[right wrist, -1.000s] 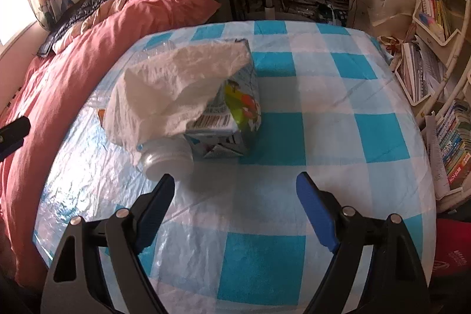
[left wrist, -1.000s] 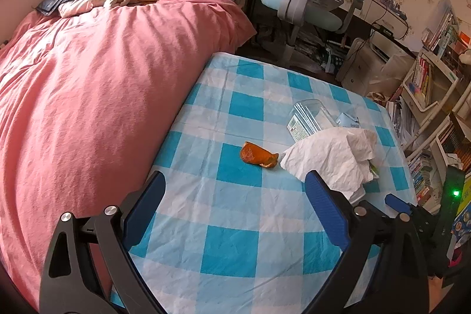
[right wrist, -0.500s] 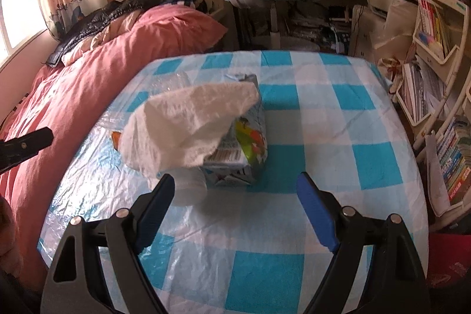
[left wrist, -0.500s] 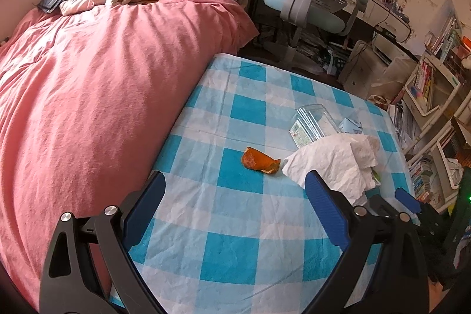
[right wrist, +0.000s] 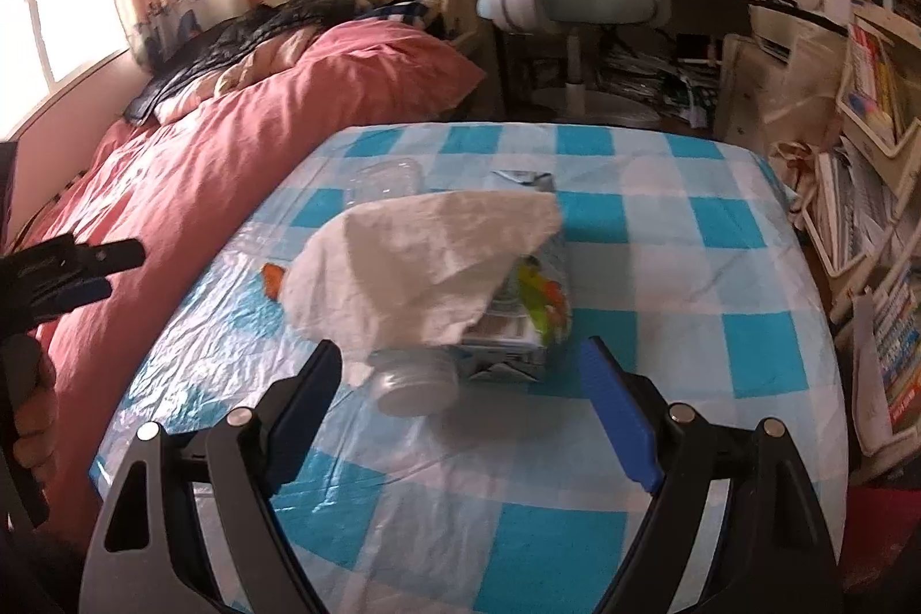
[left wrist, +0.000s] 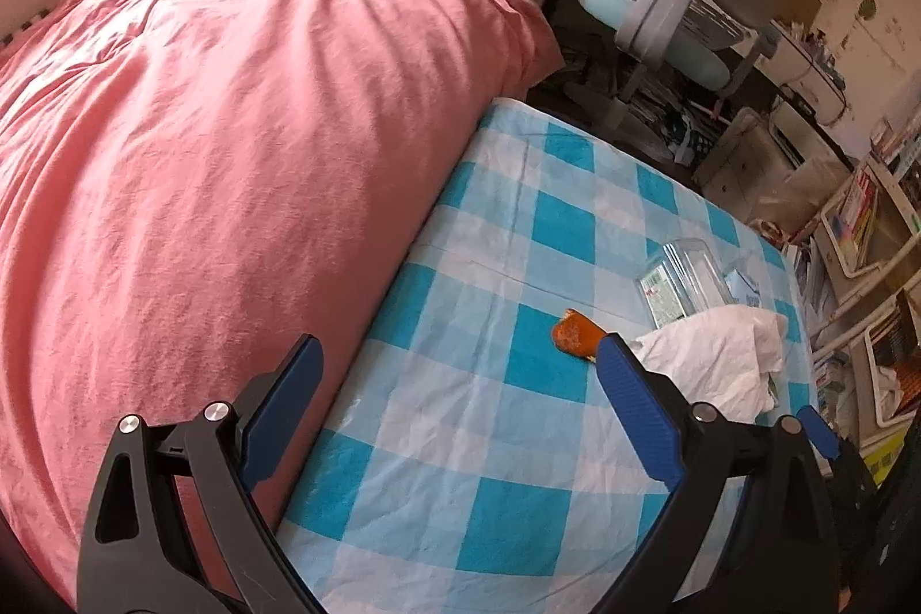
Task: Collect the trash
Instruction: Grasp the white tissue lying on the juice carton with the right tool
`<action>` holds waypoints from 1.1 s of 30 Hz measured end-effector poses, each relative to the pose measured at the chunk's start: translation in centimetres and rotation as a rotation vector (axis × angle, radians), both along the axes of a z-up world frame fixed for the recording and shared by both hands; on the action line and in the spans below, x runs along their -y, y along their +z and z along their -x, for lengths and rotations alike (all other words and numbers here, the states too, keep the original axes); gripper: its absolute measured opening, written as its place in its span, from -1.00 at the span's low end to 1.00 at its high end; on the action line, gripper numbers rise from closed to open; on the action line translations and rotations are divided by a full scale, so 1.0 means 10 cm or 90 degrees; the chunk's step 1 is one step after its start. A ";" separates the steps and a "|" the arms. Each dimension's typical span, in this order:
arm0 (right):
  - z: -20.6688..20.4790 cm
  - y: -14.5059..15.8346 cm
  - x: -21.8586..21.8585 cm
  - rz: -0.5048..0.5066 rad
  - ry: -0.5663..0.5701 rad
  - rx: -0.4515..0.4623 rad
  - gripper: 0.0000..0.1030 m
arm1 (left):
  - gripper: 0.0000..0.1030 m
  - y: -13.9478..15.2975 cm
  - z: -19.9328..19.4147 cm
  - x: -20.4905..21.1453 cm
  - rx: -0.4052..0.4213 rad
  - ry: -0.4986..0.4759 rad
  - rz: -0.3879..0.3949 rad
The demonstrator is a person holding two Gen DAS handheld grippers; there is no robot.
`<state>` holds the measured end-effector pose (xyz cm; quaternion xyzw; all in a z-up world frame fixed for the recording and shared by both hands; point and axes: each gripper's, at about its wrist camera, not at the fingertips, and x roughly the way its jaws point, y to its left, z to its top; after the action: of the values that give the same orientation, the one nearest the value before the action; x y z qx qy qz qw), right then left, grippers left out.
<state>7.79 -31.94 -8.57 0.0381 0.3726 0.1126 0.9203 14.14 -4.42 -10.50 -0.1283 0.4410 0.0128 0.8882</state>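
Trash [right wrist: 437, 269] untouched; both grippers' jaws wide, empty.

We see blue pads on black tongs [left wrist: 455, 361] over a desk [left wrist: 489, 441] checked in turquoise, pale blue and white. Ahead of our right tongs [right wrist: 460, 366] lies a white tissue [right wrist: 426, 263]; left of it an orange scrap [left wrist: 575, 335]. Beside our left tongs, a pink bedcover [left wrist: 230, 142].

labels blurred, no text can be read
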 end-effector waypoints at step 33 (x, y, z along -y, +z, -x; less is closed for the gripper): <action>-0.18 -0.06 -0.49 0.060 0.091 0.001 -0.69 | 0.79 0.07 -0.01 0.20 0.006 -0.043 0.003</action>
<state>9.60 -27.08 -9.18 -0.0318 0.3783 0.1604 0.9111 14.22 -6.42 -9.76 -0.1152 0.4410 -0.0187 0.8899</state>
